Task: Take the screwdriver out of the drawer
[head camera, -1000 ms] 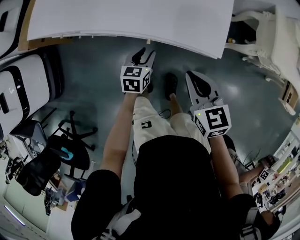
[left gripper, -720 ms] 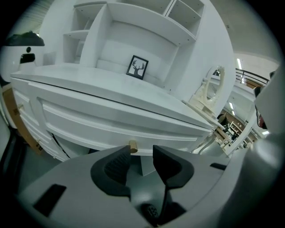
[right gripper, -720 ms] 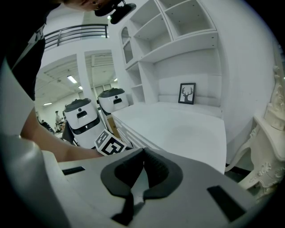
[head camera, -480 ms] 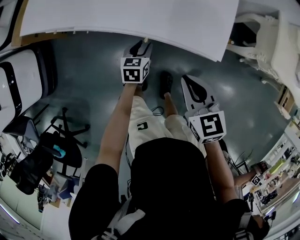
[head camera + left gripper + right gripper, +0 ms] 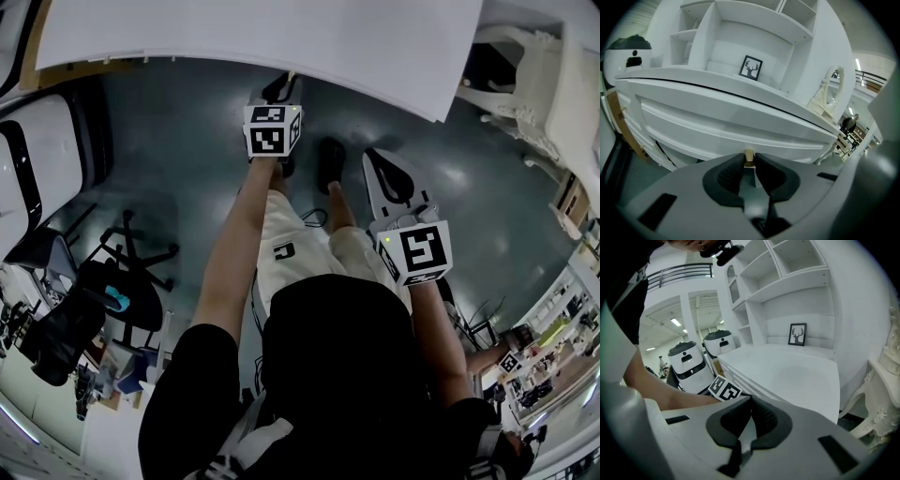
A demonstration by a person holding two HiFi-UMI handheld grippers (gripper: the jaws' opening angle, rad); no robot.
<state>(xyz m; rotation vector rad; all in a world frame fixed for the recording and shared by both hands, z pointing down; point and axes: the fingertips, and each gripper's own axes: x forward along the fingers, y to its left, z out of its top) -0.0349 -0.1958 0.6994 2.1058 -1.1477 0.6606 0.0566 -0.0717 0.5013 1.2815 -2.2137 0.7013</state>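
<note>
Since a second ago our left claw (image 5: 281, 86) has sunk and pushed forward to the edge of the white surface (image 5: 281, 37), while our right claw (image 5: 751, 403) has barely shifted. Nearest to us, the right claw is clenched on nothing, its pads pressed together, and it hangs idle off to the side. Ahead of it, the left claw's jaws are closing on a small brass-coloured knob (image 5: 749, 155). The knob sits between the tips, and the pads look to be touching it on both sides. It juts from the front of the drawer (image 5: 731, 126), which is shut flush under the surface, so the screwdriver is nowhere to be seen; we judge it lies inside. Beyond, on the shelves at the back of the surface, a framed picture (image 5: 751, 68) stands upright. We judge that we are at the first step, taking hold of the handle. Next we need a firm pinch and a straight, level pull towards us. A pull at an angle could let the small knob slip from the pads.
</note>
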